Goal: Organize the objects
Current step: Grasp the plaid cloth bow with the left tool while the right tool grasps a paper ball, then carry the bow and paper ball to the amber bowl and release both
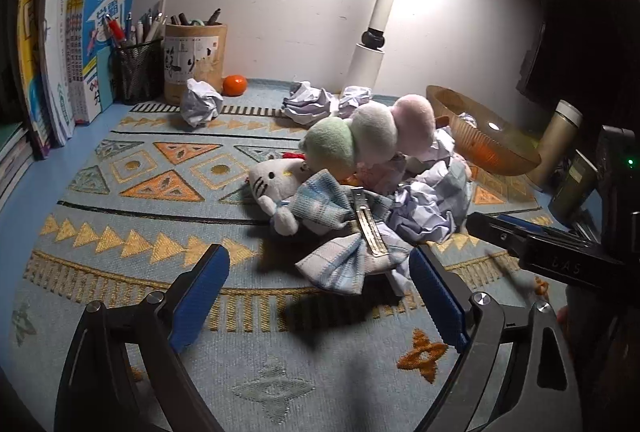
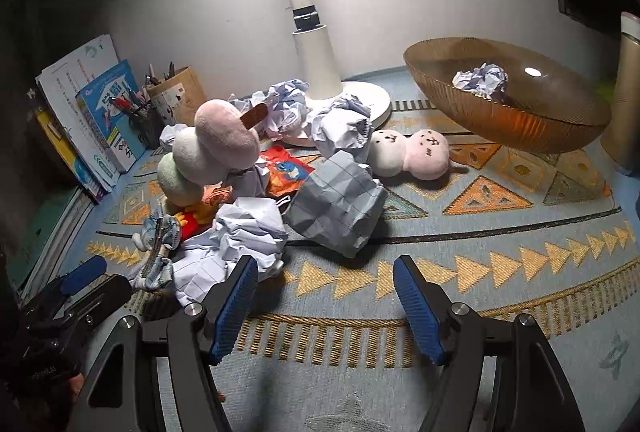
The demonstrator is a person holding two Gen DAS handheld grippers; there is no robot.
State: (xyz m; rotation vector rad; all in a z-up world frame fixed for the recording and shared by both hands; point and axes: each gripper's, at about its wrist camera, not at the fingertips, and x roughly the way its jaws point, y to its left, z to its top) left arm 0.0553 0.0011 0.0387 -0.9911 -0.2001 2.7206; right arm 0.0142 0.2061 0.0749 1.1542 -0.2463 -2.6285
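A blue plaid bow hair clip (image 1: 348, 256) lies on the patterned mat against a white cat plush (image 1: 272, 184). My left gripper (image 1: 318, 256) is open, its blue pads on either side of the bow's near lobe without pressing it. A three-ball plush (image 1: 372, 136) leans over a heap of crumpled paper (image 1: 424, 212). My right gripper (image 2: 324, 264) is open over bare mat, its left fingertip beside a white paper wad (image 2: 244, 232), a grey-blue wad (image 2: 336, 204) just ahead. An amber bowl (image 2: 520, 128) at the back right holds one paper ball (image 2: 480, 80).
A second ball plush (image 2: 408, 152) lies near the lamp base (image 2: 320, 64). Books (image 1: 80, 52), two pen holders (image 1: 138, 72) and an orange (image 1: 234, 85) line the back left. A flask (image 1: 560, 140) stands far right. The right gripper's body (image 1: 520, 244) is close on my left gripper's right.
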